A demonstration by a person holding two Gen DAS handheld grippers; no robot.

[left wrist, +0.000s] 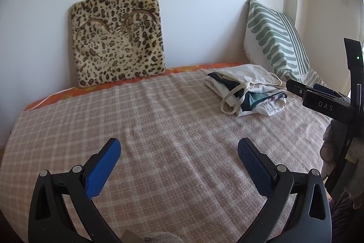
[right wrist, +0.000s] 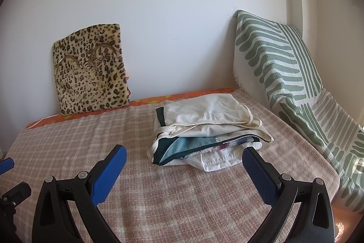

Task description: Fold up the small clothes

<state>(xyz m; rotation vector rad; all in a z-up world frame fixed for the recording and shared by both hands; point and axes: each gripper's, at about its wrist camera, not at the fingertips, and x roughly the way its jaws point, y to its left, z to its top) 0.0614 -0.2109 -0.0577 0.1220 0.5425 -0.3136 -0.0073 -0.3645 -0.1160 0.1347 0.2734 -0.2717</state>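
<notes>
A stack of folded clothes [left wrist: 248,91] [right wrist: 204,131] lies on the checked pink blanket [left wrist: 159,129] [right wrist: 159,186], cream pieces on top, a teal piece and white ones beneath, with a cream strap looping off its near side. My left gripper [left wrist: 179,152] hangs open over bare blanket, left of and nearer than the stack, nothing between its blue pads. My right gripper [right wrist: 184,159] is open too, its fingertips just short of the stack's near edge. The right gripper's black body [left wrist: 327,104] shows at the right edge of the left wrist view.
A leopard-print cushion [left wrist: 118,38] [right wrist: 91,70] leans on the white wall at the back. Green-striped pillows [left wrist: 275,40] [right wrist: 284,74] stand along the right side. An orange sheet edge [left wrist: 182,68] shows behind the blanket. A gloved hand [left wrist: 341,152] holds the right gripper.
</notes>
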